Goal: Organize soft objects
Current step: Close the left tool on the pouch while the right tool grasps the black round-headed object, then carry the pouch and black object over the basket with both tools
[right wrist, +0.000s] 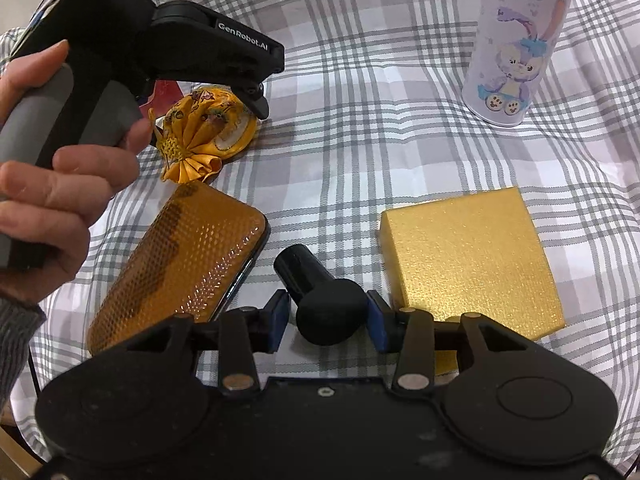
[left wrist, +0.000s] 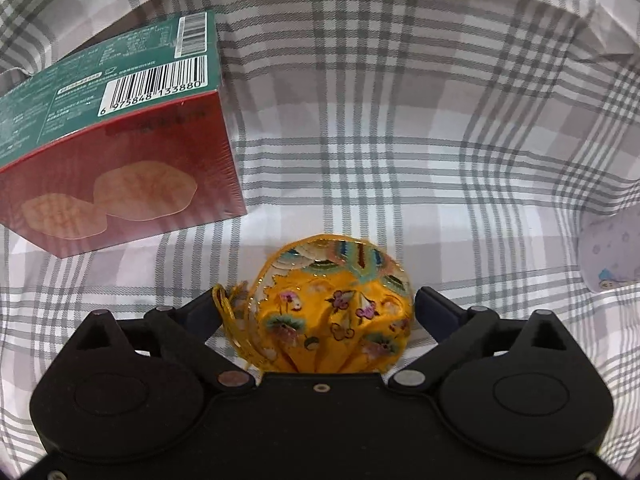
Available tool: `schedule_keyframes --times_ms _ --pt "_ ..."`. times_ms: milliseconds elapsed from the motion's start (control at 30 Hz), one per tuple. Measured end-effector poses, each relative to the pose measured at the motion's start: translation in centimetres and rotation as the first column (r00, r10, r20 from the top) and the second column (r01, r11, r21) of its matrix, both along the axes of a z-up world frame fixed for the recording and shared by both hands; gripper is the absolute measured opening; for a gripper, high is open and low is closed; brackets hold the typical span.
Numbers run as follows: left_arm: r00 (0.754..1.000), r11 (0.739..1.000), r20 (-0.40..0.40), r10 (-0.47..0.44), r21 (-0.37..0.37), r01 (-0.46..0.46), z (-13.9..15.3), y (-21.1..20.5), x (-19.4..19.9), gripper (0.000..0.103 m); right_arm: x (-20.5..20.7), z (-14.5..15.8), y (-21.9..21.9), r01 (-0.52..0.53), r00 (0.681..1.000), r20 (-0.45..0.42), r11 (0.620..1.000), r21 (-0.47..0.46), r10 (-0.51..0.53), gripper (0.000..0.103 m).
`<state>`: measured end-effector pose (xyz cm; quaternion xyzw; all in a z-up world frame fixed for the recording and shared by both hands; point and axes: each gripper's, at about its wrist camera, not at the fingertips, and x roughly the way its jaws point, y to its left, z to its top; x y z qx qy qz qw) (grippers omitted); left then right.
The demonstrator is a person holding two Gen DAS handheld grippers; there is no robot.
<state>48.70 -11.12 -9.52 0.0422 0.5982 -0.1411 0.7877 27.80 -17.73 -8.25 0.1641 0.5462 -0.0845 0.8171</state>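
Lying between the spread fingers of the left gripper (left wrist: 316, 312), the yellow embroidered pouch (left wrist: 334, 316) rested on the checked cloth (left wrist: 400, 140), neither pad pressing it. To that gripper's front left stood a red and green carton (left wrist: 120, 152) (its left end cut off by the frame), and at the far right edge a pale printed thing showed only in part. In the right wrist view, the person's left hand (right wrist: 60, 184) gripped the handle, hiding part of the pouch. Left of the right gripper (right wrist: 326, 320) lay an orange textured case (right wrist: 180, 264), its lower end hidden behind the gripper body. That gripper's blue pads were closed on a black rounded object (right wrist: 328, 312). To its right sat a gold box (right wrist: 472, 256), with a lavender rabbit tin (right wrist: 516, 52) farther ahead, its top cut off.
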Motion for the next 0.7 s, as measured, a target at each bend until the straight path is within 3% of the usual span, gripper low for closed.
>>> schedule_keyframes --times_ms 100,133,167,200,467,700 --pt "1.000 1.000 -0.008 0.002 -0.006 -0.002 -0.5 0.0 0.5 0.093 0.0 0.0 0.1 -0.001 1.000 0.000 1.000 -0.004 0.001 0.042" --pt "1.000 1.000 0.000 -0.001 -0.009 0.001 -0.4 0.0 0.5 0.088 0.0 0.0 0.1 -0.003 1.000 -0.001 1.000 -0.005 0.003 0.042" --pt "1.000 1.000 0.015 -0.006 -0.005 0.006 -0.4 0.3 0.3 0.074 0.0 0.1 0.1 -0.003 1.000 -0.002 1.000 -0.006 0.003 0.041" --pt "0.999 1.000 0.032 -0.010 0.011 0.009 -0.1 0.1 0.3 0.068 0.0 0.1 0.1 -0.003 1.000 -0.002 1.000 -0.007 0.003 0.040" --pt "0.998 0.997 -0.002 0.070 -0.043 -0.070 0.8 3.2 1.3 0.065 -0.2 0.5 -0.5 0.001 1.000 0.000 1.000 0.006 -0.001 0.038" --pt "0.995 0.994 0.010 0.103 -0.019 -0.103 2.8 7.0 0.9 0.065 -0.6 1.3 -0.3 -0.004 1.000 0.006 1.000 0.010 0.004 0.038"
